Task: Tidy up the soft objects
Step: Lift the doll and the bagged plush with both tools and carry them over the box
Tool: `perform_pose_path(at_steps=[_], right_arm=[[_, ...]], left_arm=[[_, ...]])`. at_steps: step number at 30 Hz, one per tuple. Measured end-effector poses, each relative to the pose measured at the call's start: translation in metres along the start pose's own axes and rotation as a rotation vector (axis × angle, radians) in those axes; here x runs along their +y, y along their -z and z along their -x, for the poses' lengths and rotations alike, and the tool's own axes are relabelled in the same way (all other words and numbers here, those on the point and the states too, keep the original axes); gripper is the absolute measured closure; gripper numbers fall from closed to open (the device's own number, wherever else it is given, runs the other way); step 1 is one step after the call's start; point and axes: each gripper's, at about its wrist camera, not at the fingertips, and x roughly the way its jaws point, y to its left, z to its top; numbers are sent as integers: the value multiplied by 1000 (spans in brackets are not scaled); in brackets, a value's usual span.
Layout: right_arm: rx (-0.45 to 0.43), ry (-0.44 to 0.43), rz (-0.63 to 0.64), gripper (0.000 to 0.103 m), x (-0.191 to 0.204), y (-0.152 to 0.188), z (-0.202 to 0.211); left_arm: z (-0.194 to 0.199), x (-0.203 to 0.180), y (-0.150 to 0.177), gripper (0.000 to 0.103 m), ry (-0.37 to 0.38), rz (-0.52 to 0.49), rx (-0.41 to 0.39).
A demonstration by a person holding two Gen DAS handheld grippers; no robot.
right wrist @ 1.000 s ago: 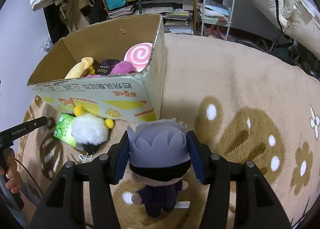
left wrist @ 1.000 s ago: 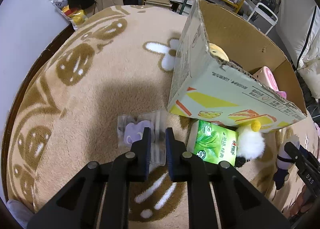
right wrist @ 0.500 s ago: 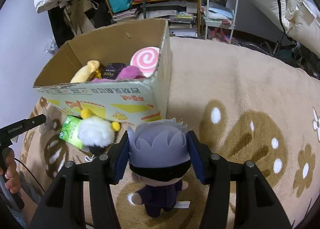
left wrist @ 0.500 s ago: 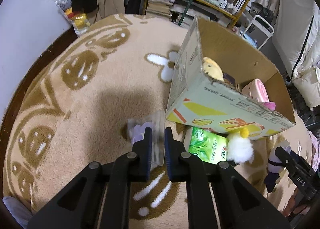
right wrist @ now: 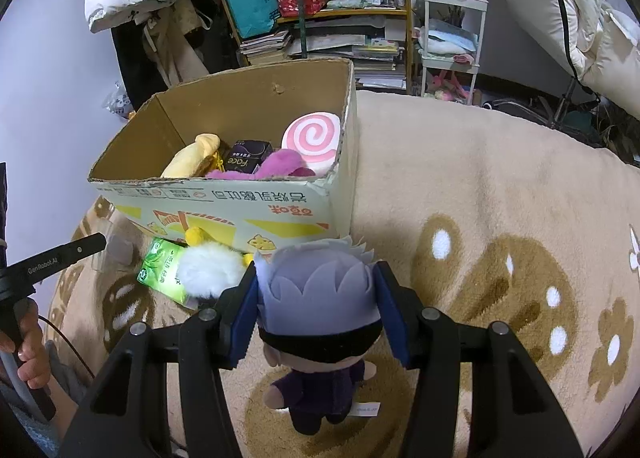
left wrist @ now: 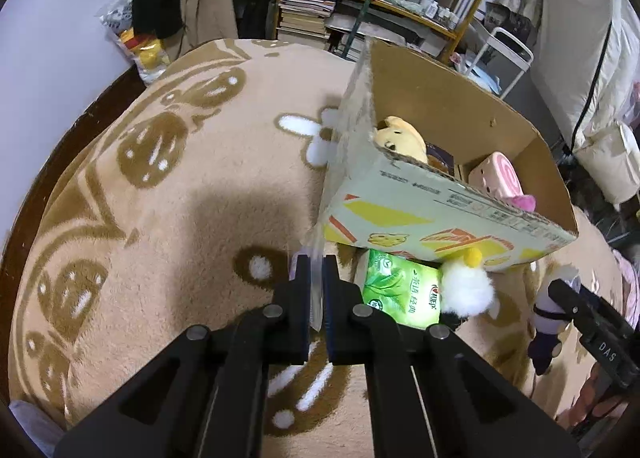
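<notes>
My left gripper (left wrist: 316, 290) is shut on a clear plastic packet (left wrist: 318, 258), seen edge-on and lifted off the rug; the packet also shows in the right wrist view (right wrist: 114, 248). My right gripper (right wrist: 318, 310) is shut on the head of a grey-haired plush doll (right wrist: 320, 298) in dark clothes, held above the rug. The open cardboard box (right wrist: 224, 210) holds a yellow plush (right wrist: 192, 158), a pink swirl plush (right wrist: 312, 138), a magenta plush (right wrist: 280, 166) and a dark packet (right wrist: 246, 156). A white fluffy toy (right wrist: 208, 266) and a green tissue pack (right wrist: 160, 272) lie against the box front.
The beige patterned rug (right wrist: 500, 186) covers the floor. Shelves with books and bags (right wrist: 320, 18) stand behind the box, a white cart (right wrist: 452, 38) to their right. The box also shows in the left wrist view (left wrist: 440, 210), with the doll (left wrist: 550, 330) at far right.
My left gripper has lifted the clear packet off the rug and turned it edge-on. Both grippers have risen; the right one still holds the doll.
</notes>
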Motion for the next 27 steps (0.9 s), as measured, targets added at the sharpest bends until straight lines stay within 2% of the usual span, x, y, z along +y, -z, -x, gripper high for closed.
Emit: perform_pose_path(at_steps=[5, 13, 27], right_arm=[[-1, -2, 1, 45, -1, 0, 0], [3, -10, -13, 45, -2, 0, -1], [-35, -45, -34, 45, -3, -4, 9]], left_arm=[[0, 7, -1, 98, 39, 36, 10], [0, 6, -2, 98, 34, 41, 5], [28, -10, 7, 100, 20, -63, -73]])
